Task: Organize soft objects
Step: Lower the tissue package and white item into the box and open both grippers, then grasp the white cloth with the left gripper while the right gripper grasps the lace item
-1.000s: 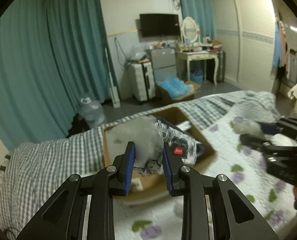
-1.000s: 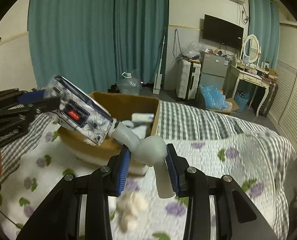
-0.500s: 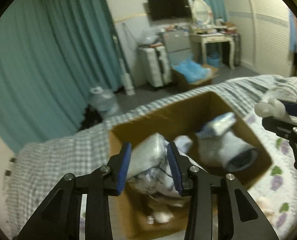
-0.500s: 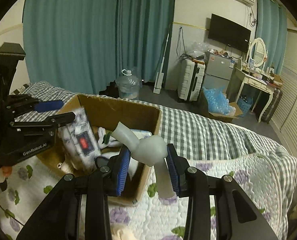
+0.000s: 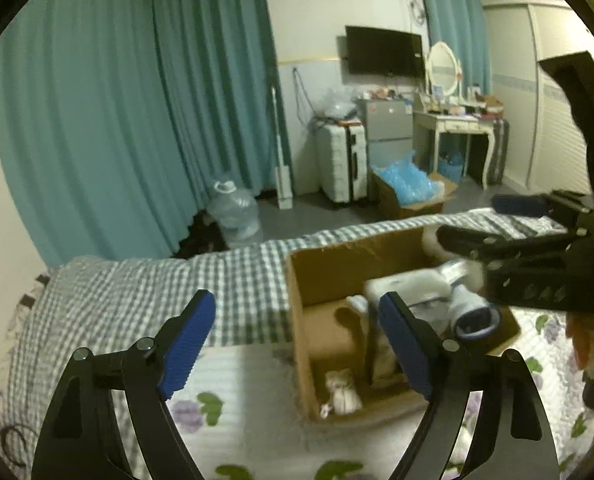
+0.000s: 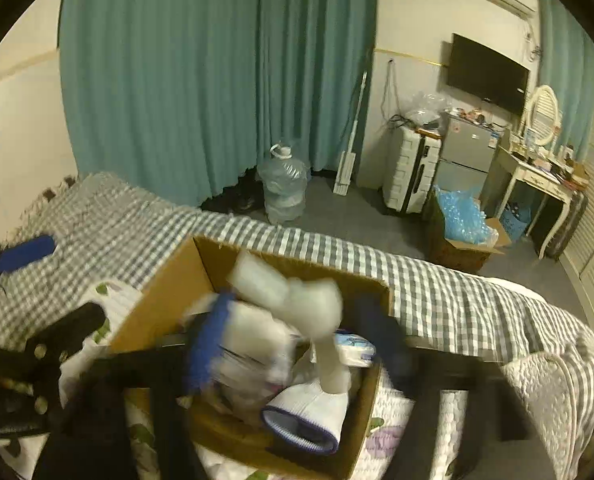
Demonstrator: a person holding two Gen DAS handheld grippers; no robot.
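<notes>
Cardboard box holds soft items; left fingers spread empty, right fingers' state unclear.

One open brown cardboard box sits on one bed with a grey-and-white checked blanket, and inside that box I count one white rolled sock with a dark blue cuff, one small white fluffy toy in its near corner and one pale packet with blue print, with the rest of the pile too blurred to count. Two black grippers with blue finger pads are at the box: the left gripper just in front of it and the right gripper over it, where one pale bone-shaped soft toy shows. Beyond the box, on the floor, stand one clear water jug, one white ribbed suitcase, one second cardboard box of blue plastic and one white dressing table, and on the wall hangs one black television.
</notes>
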